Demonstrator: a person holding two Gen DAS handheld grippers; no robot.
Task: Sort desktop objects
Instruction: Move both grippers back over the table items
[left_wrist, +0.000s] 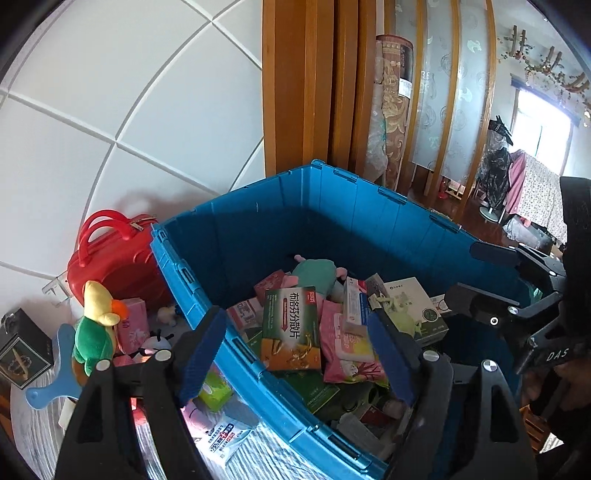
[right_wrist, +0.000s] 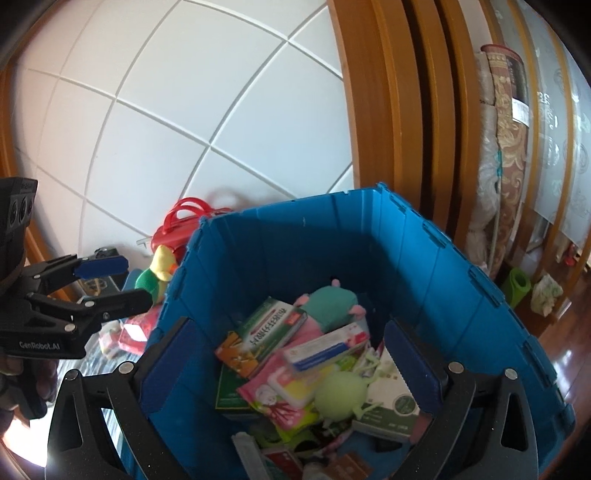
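Blue ribbed pads of the left hand-held gripper (left_wrist: 295, 350) fill the bottom of the left wrist view, spread wide with nothing between them; they straddle the near wall of a large blue plastic crate (left_wrist: 236, 236). The right hand-held gripper (right_wrist: 291, 369) also stands released, its pads wide apart above the crate's contents and holding nothing.

Inside the crate lies a jumble of sorted things: a green and orange medicine box (left_wrist: 291, 328) with Chinese lettering on top, a pink wipes packet (left_wrist: 347, 347) beside it, a white box with a green round mark (right_wrist: 391, 402), a pale green rubbery toy with thin legs (right_wrist: 341, 395), and a teal plush toy with pink ears (right_wrist: 332, 304) toward the far wall.

Outside the crate, on the left, a surface covered with a striped grey cloth (left_wrist: 37, 424) carries a green and yellow plush parrot (left_wrist: 96, 325), a pink tissue pack (left_wrist: 133, 325), a small red suitcase with handles (left_wrist: 114, 254), a dark box (left_wrist: 22, 349) and a white and blue packet (left_wrist: 221, 439) near the crate's wall.

Behind stand a white panelled wall (left_wrist: 129, 92), an orange wooden door frame (left_wrist: 306, 85), a rolled patterned carpet (left_wrist: 391, 107), and a bright window (left_wrist: 535, 122) in the room beyond.
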